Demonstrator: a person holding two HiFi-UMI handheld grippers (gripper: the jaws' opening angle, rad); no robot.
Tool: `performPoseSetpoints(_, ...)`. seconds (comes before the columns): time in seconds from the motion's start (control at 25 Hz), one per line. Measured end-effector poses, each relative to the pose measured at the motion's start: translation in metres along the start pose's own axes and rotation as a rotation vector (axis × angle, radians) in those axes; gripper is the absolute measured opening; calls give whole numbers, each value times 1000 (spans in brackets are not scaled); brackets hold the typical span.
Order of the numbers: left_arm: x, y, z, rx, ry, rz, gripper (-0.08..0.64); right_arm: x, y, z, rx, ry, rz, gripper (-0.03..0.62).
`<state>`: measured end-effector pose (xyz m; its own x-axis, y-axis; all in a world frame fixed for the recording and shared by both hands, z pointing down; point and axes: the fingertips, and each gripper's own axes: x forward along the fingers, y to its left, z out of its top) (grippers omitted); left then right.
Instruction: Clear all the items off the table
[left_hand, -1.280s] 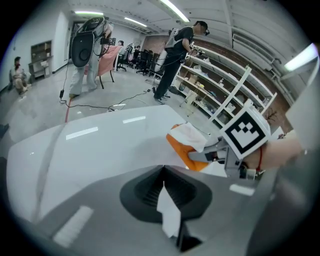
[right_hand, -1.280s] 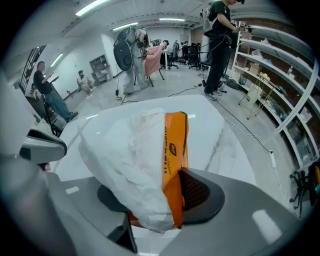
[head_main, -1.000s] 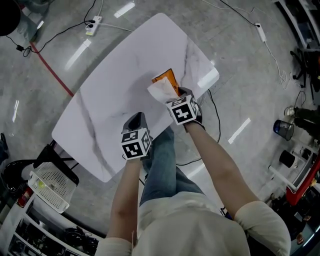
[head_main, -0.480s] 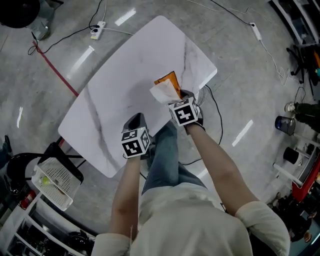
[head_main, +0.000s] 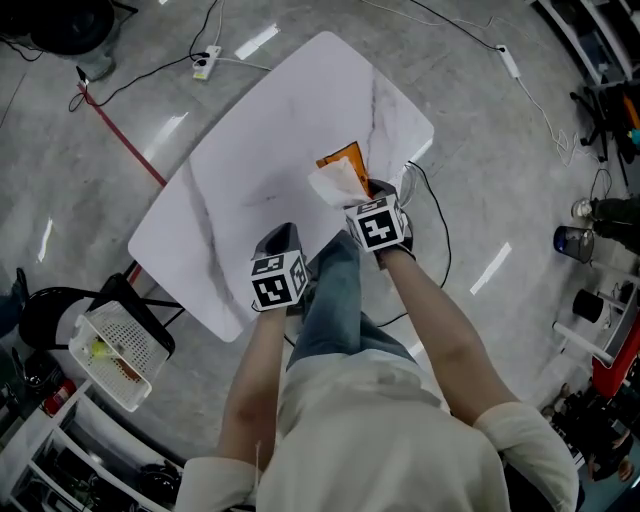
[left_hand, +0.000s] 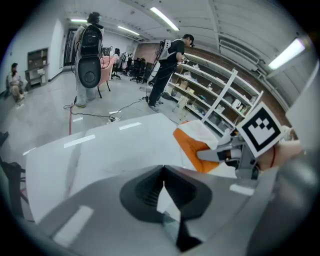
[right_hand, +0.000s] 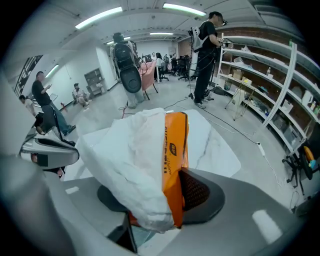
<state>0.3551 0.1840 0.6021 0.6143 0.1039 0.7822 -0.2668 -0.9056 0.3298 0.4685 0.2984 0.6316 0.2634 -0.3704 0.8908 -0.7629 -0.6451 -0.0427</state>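
Your right gripper (right_hand: 150, 196) has its jaws spread wide around an orange-and-white packet (right_hand: 145, 160). The pads press on its near end, and the rest of it sticks out beyond the jaws, white face to the left and orange edge to the right. Your left gripper (left_hand: 162, 186) has its jaws pressed together with nothing between them.

In the head view, the packet (head_main: 338, 178) sits over the near right part of the white marble table (head_main: 260, 150). Whether its far end touches the top cannot be told. The right gripper (head_main: 365, 196) is at the table's near edge, and the left gripper (head_main: 282, 238) is just to its left, over the same edge. The rest of the tabletop is bare. A white basket (head_main: 112, 352) stands on the floor off the table's near left corner.
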Motion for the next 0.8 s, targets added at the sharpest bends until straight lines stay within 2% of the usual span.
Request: performPoseSetpoints(0.8, -103, 3, -62, 46, -34, -7, 9, -93, 72, -34, 53, -96, 1, 250)
